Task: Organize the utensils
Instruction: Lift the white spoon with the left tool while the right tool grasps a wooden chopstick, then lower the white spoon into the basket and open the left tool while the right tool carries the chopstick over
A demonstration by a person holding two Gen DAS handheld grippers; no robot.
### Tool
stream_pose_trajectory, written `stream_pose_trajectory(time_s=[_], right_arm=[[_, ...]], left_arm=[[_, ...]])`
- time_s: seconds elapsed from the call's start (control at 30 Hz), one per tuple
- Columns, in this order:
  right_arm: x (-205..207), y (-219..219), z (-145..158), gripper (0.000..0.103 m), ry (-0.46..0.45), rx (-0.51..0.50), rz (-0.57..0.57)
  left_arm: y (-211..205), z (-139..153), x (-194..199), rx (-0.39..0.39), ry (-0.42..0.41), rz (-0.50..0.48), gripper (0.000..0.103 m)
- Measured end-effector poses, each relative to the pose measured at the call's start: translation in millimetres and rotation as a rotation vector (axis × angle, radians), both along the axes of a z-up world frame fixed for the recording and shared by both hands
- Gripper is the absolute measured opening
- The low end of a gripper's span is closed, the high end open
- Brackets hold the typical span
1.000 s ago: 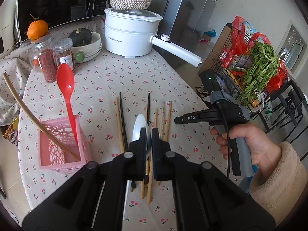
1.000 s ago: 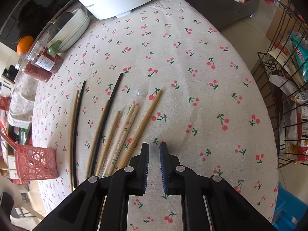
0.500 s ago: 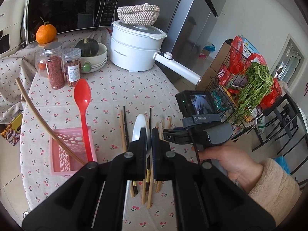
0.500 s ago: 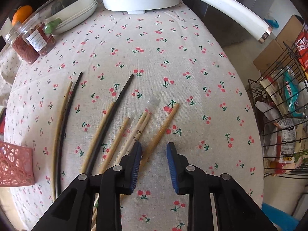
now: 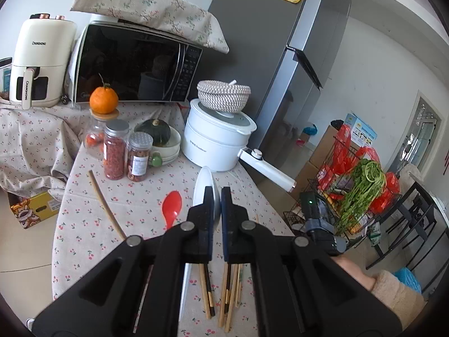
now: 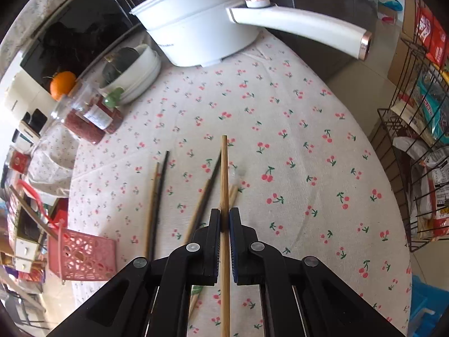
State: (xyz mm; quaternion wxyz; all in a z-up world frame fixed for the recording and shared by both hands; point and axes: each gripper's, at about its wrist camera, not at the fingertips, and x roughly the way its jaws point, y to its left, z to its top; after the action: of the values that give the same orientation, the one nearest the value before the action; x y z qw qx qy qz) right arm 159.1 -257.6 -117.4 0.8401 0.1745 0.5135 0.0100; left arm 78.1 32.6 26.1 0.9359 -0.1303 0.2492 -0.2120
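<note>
Clearly the right gripper [image 6: 223,219] is clamped on a bamboo chopstick [image 6: 224,174], its long axis running straight ahead between the jaws; the pink basket [image 6: 84,255] sits well to its left. The left gripper [image 5: 215,199] pinches a white spoon [image 5: 204,185]; remaining chopsticks [image 6: 157,193] lie on the tablecloth [image 6: 294,146] between gripper and basket.

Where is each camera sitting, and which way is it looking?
Left wrist view: it sits on the left gripper, looking across the table toward the black microwave; its jaws pinch a white ceramic spoon, and the person's right hand shows.
Right wrist view: it sits on the right gripper, looking down at the cherry-print tablecloth; its jaws clamp a light bamboo chopstick.
Both show the white electric pot and the orange tangerine.
</note>
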Motion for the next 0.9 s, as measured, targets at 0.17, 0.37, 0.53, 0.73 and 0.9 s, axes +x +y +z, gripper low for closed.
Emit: stream_pose_trajectory(time_s=[0.17, 0.37, 0.53, 0.73, 0.9], right_arm=[[-24, 22, 50, 0.006, -0.152, 0.02, 0.053], [-49, 48, 82, 0.006, -0.273, -0.012, 0.108], [-55, 52, 94, 0.006, -0.319, -0.032, 0.13], [-60, 50, 107, 0.006, -0.346, -0.011, 0.14], [-63, 50, 116, 0.006, -0.368, 0.003, 0.151]], left_arm=[[8, -7, 6, 0.003, -0.136, 0.081, 0.006], [11, -29, 25, -0.003, -0.145, 0.141, 0.006], [13, -47, 37, -0.014, -0.102, 0.174, 0.006], [4, -63, 42, 0.046, -0.058, 0.183, 0.006], [5, -68, 40, 0.068, -0.009, 0.186, 0.008]])
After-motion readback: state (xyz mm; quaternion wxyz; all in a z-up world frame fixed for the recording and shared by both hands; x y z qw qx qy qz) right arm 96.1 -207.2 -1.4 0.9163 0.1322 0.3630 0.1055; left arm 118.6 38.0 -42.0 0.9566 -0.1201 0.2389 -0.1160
